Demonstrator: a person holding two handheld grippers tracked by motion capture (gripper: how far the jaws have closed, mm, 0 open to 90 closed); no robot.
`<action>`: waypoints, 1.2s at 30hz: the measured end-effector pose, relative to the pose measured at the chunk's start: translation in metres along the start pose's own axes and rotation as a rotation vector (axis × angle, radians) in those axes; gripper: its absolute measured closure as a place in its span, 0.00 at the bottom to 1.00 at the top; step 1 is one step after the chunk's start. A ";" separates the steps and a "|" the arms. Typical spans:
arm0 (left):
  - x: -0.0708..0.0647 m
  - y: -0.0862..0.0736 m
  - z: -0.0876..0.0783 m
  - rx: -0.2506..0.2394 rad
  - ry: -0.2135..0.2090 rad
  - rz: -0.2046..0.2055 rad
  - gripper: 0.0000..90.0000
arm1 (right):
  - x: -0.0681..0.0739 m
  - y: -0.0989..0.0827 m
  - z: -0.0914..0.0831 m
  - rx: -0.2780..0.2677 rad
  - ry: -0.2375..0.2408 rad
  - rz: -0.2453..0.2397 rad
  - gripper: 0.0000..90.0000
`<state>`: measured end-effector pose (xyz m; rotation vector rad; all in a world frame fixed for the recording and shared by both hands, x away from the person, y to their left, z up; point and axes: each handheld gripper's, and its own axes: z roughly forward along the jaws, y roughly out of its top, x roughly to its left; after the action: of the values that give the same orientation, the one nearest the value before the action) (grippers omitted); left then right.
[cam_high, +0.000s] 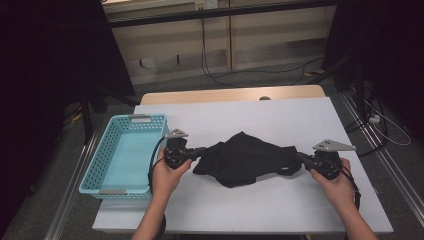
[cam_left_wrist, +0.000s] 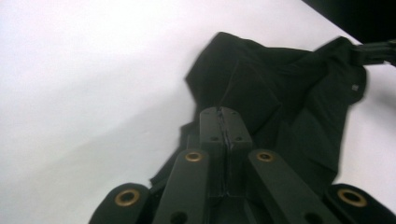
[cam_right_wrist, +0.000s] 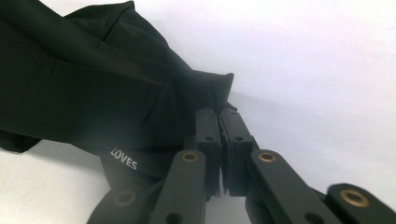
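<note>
Flanking the black garment (cam_high: 245, 159): blue basket (cam_high: 122, 152).

Surface: white table top (cam_high: 280, 115), flat and rectangular, matte.
Far edge: a light wooden strip (cam_high: 200, 95) runs along the far side of the white top, with a small dark round fitting (cam_high: 265, 98) at the join.
Item 1: black garment (cam_high: 245, 159), crumpled, lying on the white top near the middle and slightly toward the near side; stretched out to left and right. White lettering reading "LOVES" (cam_right_wrist: 122, 163) shows on a band at one end.
Item 2: turquoise perforated plastic basket (cam_high: 95, 170), rectangular, grey handle tabs at both short ends, at the table's left edge, partly overhanging it; apart from the garment.
</note>
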<state>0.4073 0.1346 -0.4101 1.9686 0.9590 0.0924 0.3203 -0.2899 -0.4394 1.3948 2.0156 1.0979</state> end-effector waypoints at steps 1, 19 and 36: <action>0.002 -0.001 0.002 0.001 0.015 -0.004 0.98 | 0.000 0.000 0.000 0.003 -0.002 -0.003 0.97; -0.021 -0.009 0.012 0.043 0.017 0.127 0.39 | 0.000 0.000 0.000 0.005 -0.009 -0.008 0.97; -0.018 -0.001 -0.003 0.034 0.000 0.083 0.91 | -0.002 0.001 -0.004 -0.021 -0.001 0.008 0.97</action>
<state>0.3930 0.1255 -0.4035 2.0398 0.8843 0.1239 0.3187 -0.2931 -0.4361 1.3937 1.9941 1.1186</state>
